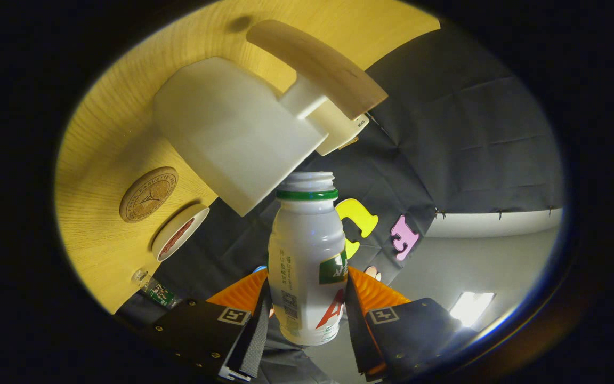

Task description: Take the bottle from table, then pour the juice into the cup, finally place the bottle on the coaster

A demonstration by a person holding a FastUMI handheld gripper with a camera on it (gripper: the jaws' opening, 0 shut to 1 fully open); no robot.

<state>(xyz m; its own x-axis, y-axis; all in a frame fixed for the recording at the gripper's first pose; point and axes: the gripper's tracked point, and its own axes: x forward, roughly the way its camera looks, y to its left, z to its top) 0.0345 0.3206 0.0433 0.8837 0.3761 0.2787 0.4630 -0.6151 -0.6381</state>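
Note:
A small white bottle (307, 261) with a green neck ring and no cap is held between my fingers, and my gripper (307, 306) is shut on its lower body. The whole scene is rolled hard over, so the bottle lies tilted relative to the table. Its open mouth is right at the rim of a large white cup (232, 133) that stands on the yellow wooden table (104, 144). The cup carries a white bracket with a wooden handle (317, 64). A round cork coaster (148, 194) lies on the table beside the cup, apart from it.
A white round lid (179, 232) with a red inner face lies by the coaster near the table's edge. A small clear bottle (152, 288) sits at the table's corner. The booth's black cloth wall (472, 133) hangs beyond the table.

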